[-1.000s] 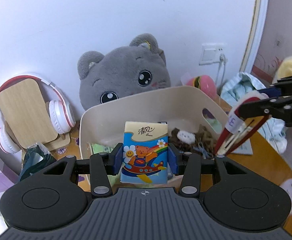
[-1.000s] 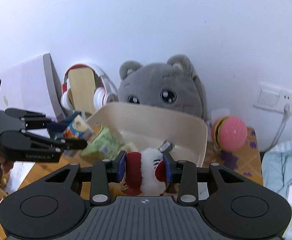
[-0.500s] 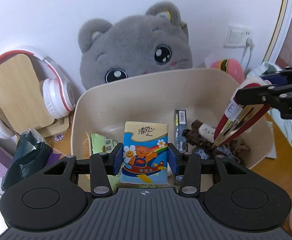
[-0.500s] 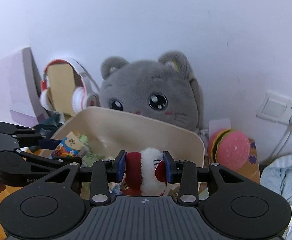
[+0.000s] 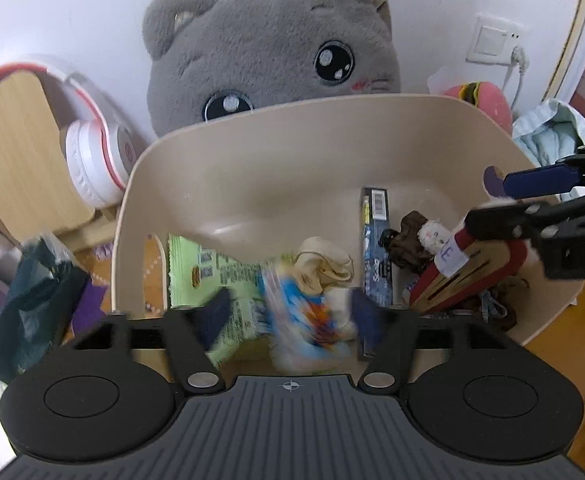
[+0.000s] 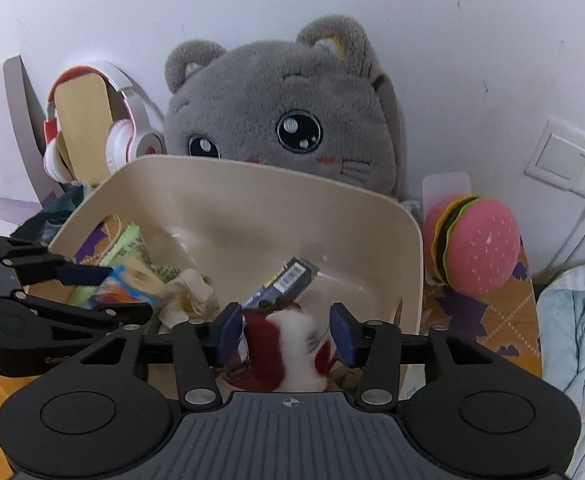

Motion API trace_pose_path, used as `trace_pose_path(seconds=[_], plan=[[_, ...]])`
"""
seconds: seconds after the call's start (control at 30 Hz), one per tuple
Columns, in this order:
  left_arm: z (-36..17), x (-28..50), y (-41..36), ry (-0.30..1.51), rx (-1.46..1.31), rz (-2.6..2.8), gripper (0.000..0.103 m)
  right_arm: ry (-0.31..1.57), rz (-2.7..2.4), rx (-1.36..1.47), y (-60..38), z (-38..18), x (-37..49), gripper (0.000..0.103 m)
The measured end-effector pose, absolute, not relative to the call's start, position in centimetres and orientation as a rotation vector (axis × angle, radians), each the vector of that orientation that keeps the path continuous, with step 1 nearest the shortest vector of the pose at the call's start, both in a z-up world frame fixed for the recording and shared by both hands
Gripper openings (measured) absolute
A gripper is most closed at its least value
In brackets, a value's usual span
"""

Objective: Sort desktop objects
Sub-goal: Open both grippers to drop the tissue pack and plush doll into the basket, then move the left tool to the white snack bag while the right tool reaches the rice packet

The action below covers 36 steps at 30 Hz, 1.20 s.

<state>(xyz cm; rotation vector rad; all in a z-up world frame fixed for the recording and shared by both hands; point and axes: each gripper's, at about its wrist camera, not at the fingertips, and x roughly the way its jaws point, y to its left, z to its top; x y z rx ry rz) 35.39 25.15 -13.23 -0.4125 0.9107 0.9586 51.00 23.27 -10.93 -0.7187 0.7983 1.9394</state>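
Observation:
A beige plastic bin (image 5: 276, 160) (image 6: 276, 216) stands in front of me and holds a green packet (image 5: 220, 276), a dark blue box (image 5: 374, 248) and other small items. My left gripper (image 5: 288, 316) is open over the bin; the cartoon tissue pack (image 5: 300, 316) is blurred between its fingers, dropping free. My right gripper (image 6: 286, 332) is open over the bin's right part, and the red and white plush toy (image 6: 288, 348) sits loose between its fingers. The toy also shows in the left wrist view (image 5: 468, 268).
A grey plush cat (image 5: 276, 48) (image 6: 284, 120) sits behind the bin against the wall. Red and white headphones (image 5: 92, 148) hang on a wooden stand at the left. A pink plush burger (image 6: 476, 244) and a light blue cloth (image 6: 576, 344) lie to the right.
Both grippers have moved down over the bin and opened. The tissue pack has left the left fingers and the plush toy is released from the right fingers.

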Motion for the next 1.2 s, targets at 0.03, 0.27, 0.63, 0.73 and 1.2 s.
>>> trace_pose_path(seconds=[0.03, 0.27, 0.63, 0.73, 1.2], plan=[[-13.1, 35.4, 25.0, 0.908, -0.392, 0.968, 0.083, 0.804, 1.938, -0.721, 23.3, -11.0, 50.9, 0.063], [-12.4, 34.7, 24.8, 0.892, -0.377, 0.981, 0.086, 0.836, 1.900, -0.713, 23.1, -10.9, 50.9, 0.092], [-10.6, 31.5, 22.8, 0.827, -0.456, 0.953, 0.088, 0.839, 1.880, -0.637, 20.0, -8.9, 51.3, 0.103], [-10.3, 30.6, 21.5, 0.816, -0.465, 0.952, 0.088, 0.833, 1.873, -0.623, 18.6, -8.4, 51.4, 0.103], [-10.7, 28.5, 13.7, 0.875, -0.441, 0.851, 0.088, 0.861, 1.865, -0.640, 10.4, -8.5, 51.5, 0.103]])
